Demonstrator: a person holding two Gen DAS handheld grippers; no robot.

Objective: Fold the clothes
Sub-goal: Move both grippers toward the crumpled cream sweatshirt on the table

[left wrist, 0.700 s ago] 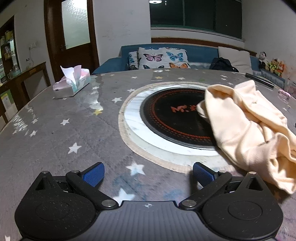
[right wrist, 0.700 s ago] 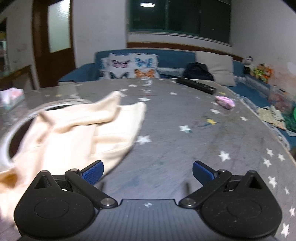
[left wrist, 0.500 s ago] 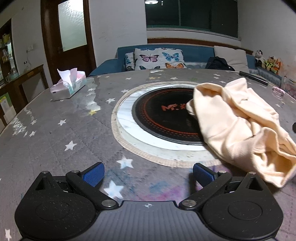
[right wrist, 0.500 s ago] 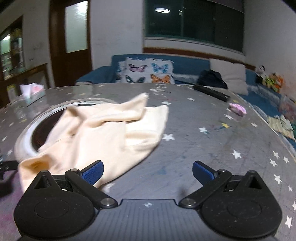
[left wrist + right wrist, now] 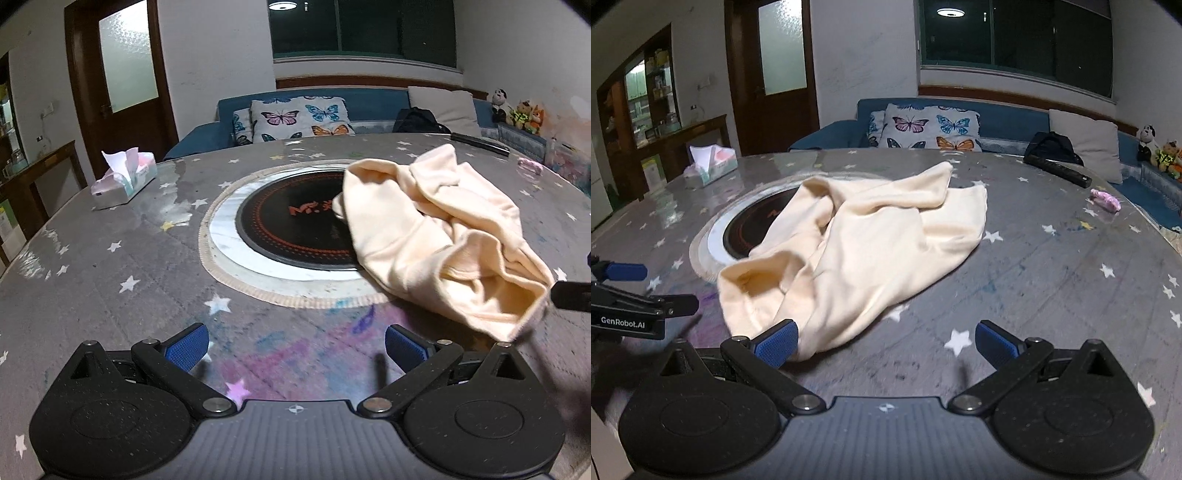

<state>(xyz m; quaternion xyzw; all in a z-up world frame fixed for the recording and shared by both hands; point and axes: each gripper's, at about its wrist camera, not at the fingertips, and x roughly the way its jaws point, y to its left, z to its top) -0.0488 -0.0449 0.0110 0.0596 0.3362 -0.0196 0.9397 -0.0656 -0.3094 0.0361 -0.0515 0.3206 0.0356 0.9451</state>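
A crumpled cream garment [image 5: 439, 229] lies on the grey star-patterned round table [image 5: 110, 266], partly over the black round hotplate [image 5: 295, 225]. It also shows in the right wrist view [image 5: 857, 240]. My left gripper [image 5: 295, 345] is open and empty, above the table in front of the garment's left side. My right gripper [image 5: 884, 341] is open and empty, its left fingertip [image 5: 775, 341] right at the garment's near edge. The left gripper also shows at the left edge of the right wrist view [image 5: 631, 295].
A tissue box [image 5: 123, 179] stands at the table's far left. A black remote [image 5: 1058, 170] and a small pink object [image 5: 1106, 199] lie at the far right. A blue sofa with a butterfly cushion [image 5: 295, 118] is behind the table.
Both grippers have pulled back and turned left, so the garment now sits more to the centre of each view. The garment has not moved. Both grippers stay open.
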